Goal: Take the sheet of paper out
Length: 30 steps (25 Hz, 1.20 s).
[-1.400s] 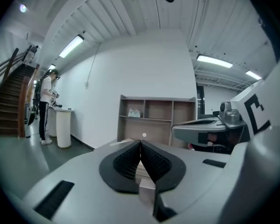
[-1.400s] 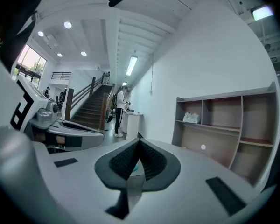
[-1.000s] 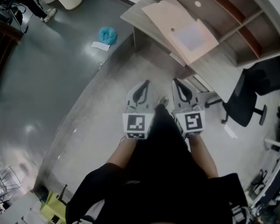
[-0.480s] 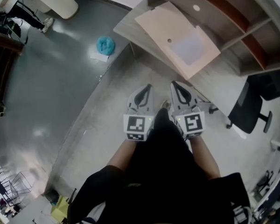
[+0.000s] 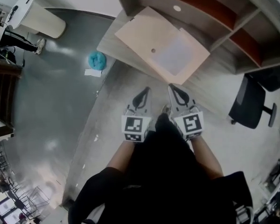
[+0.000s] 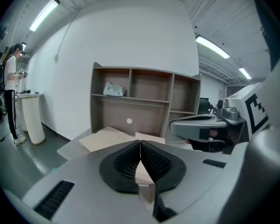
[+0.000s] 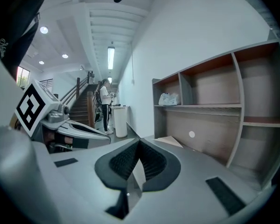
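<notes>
A large beige paper folder (image 5: 149, 43) lies flat on the grey desk (image 5: 113, 45), with a pale sheet (image 5: 174, 56) showing on its right half. Both grippers hang over the floor short of the desk's front edge, side by side. My left gripper (image 5: 146, 90) is shut with nothing in it, and so is my right gripper (image 5: 170, 87). In the left gripper view the shut jaws (image 6: 140, 146) point at the folder (image 6: 105, 138). The right gripper view shows its shut jaws (image 7: 139, 143) and a corner of the folder (image 7: 170, 141).
Wooden shelves (image 5: 210, 13) rise behind the desk, with a bag (image 6: 113, 89) in one compartment. A black office chair (image 5: 249, 101) stands at the right. On the floor at the left lie a teal bundle (image 5: 96, 59) and a paper scrap (image 5: 92, 72). A person (image 6: 11, 97) stands by a white bin (image 5: 35, 15).
The desk and folder have come closer and slid down and left in the head view as the person walks up. Both grippers stay shut and level with each other.
</notes>
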Each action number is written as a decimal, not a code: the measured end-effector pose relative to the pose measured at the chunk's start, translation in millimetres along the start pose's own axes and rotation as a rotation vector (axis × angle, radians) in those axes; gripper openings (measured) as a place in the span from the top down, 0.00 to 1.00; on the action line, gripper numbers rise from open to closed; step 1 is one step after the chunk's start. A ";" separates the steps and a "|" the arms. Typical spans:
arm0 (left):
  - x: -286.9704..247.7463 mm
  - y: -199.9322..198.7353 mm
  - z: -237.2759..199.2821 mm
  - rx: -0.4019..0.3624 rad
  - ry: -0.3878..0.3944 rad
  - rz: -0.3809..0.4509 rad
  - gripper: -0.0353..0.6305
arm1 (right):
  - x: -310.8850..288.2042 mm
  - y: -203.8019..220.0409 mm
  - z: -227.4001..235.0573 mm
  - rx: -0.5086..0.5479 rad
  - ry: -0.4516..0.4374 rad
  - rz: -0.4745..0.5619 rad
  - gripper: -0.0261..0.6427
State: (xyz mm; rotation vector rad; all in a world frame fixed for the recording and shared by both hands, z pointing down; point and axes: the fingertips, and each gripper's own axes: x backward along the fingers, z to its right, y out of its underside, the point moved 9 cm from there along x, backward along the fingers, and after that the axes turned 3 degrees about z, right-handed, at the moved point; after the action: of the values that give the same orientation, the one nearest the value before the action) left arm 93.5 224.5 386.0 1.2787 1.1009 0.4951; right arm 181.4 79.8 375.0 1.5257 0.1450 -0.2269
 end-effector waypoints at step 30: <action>-193.0 -35.9 -43.5 -0.053 0.354 -0.164 0.88 | -94.6 13.6 110.5 -0.088 0.251 -0.165 0.94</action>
State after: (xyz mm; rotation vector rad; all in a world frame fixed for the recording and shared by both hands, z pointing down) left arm -38.4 78.8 428.6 1.0666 1.4652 0.6380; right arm 87.5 -24.7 415.1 1.4514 0.4752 -0.1567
